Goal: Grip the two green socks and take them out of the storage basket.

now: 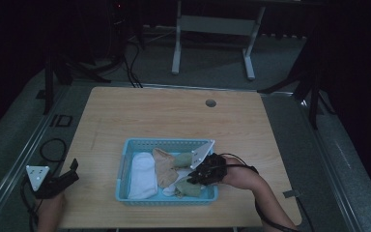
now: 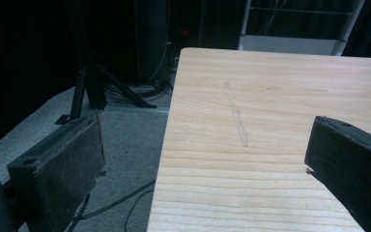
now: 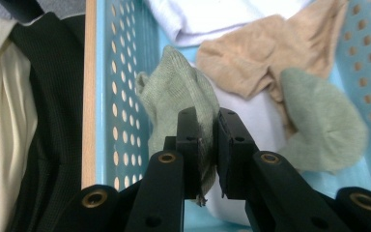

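- A pale wooden table (image 1: pixel 174 116) with visible grain carries a light blue perforated plastic basket (image 1: pixel 125 159) near its front edge.
- Inside lie soft knit socks: a white one (image 1: pixel 142 175) at the left, a tan one (image 1: pixel 163 166) beside it, and a sage-green one (image 1: pixel 183 159) toward the right.
- The right gripper (image 3: pixel 207 145) reaches into the basket, its black jaws pinched nearly closed on the edge of another green sock (image 3: pixel 178 94), whose ribbed fabric bunches above them.
- The left gripper (image 1: pixel 58 182) rests at the table's left front corner, felt-faced jaws spread wide, holding nothing.
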A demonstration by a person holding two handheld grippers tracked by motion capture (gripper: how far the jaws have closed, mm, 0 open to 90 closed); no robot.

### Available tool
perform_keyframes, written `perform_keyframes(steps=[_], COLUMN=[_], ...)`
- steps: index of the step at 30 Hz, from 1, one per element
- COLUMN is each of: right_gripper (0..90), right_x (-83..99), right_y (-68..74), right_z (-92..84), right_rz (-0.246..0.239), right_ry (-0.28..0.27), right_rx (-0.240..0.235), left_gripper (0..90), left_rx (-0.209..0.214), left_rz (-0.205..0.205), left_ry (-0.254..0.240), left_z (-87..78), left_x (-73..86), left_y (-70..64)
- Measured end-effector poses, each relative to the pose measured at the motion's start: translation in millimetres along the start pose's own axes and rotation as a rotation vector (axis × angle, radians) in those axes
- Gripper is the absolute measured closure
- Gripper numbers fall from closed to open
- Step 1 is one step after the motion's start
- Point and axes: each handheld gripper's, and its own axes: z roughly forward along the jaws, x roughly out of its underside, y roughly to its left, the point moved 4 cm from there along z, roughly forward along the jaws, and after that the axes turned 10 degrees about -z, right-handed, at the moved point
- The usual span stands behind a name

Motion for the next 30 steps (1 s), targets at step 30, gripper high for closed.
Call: perform_keyframes(steps=[30], right_gripper=[80.9], right_x=[21.3], right_y=[-17.6], right_z=[-104.0], right_rz=[0.123], right_ry=[-0.246], right_rx=[0.308], left_gripper=[0.7], left_rx=[-0.002], left_rz=[-0.001], left_ry=[-0.001], left_z=[-0.1], left_x=[0.0], left_y=[0.0])
